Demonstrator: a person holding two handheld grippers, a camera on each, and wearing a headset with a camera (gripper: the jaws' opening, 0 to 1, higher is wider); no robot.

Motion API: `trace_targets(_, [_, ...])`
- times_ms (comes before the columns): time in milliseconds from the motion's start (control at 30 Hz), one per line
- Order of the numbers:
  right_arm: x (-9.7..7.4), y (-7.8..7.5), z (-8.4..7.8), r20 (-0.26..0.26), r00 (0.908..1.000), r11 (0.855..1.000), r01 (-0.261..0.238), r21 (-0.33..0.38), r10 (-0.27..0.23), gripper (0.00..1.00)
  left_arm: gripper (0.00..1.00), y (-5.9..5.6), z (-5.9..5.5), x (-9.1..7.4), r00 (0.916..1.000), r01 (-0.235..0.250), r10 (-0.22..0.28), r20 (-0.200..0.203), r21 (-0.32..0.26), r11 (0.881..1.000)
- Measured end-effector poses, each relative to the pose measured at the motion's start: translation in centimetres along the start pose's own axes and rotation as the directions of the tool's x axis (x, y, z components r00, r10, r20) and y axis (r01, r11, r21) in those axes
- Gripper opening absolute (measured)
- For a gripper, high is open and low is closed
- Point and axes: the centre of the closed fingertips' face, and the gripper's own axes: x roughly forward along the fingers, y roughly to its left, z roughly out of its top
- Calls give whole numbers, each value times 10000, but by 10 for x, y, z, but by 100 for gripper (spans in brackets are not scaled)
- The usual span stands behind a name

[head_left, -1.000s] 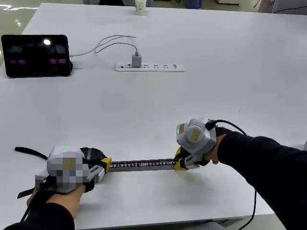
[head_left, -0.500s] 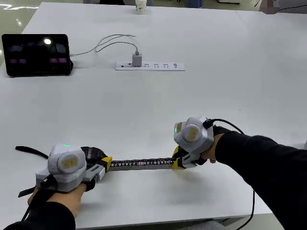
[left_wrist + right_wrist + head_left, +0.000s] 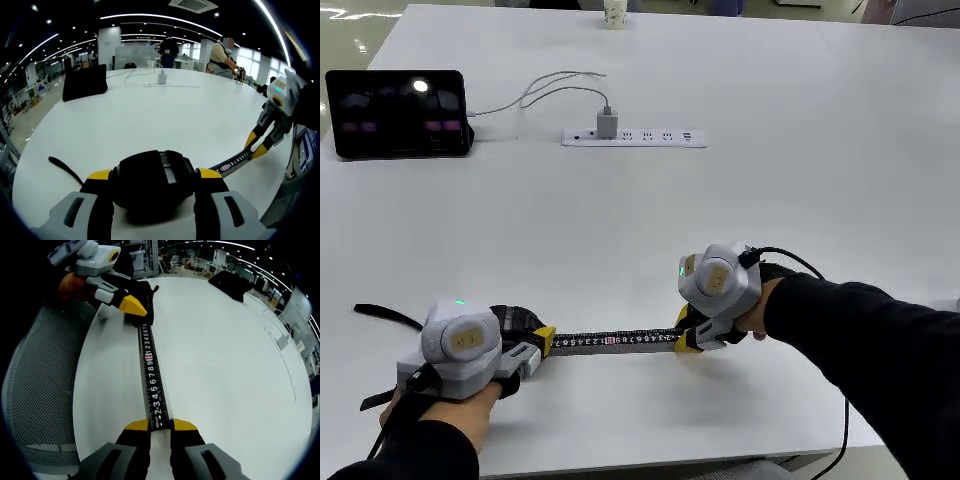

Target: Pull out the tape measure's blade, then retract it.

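both clamped: left hand-held gripper [image 3: 532, 348] on the case [image 3: 152, 180], right hand-held gripper [image 3: 160, 426] on the blade [image 3: 150, 370]; keep your line straight.

Clamping the tape measure [image 3: 516, 323] between the left gripper's [image 3: 154, 175] jaws low at the near left, pinching the blade's [image 3: 150, 365] end in the right gripper [image 3: 160, 426] with jaws nearly together and a dark-sleeved right forearm [image 3: 860, 345] angled in from the right.
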Motion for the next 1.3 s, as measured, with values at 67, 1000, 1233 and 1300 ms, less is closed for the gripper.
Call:
trace_targets(67, [0,0,1,-6,10000,10000,4,-30,-4,11,60,0,0,0,10000,-1,1,7,2,10000])
trace_targets(1000, [6,1,12,106,9999,9999,-76,131,74,11,60,0,0,-1,10000,25,-25,-19,19,10000])
trace_targets(1233, [6,2,14,102,9999,9999,-123,112,122,11,60,0,0,0,10000,26,-26,-48,18,10000])
trace_targets(1300, [7,2,15,105,9999,9999,-121,114,120,11,60,0,0,0,10000,24,-24,-39,22,10000])
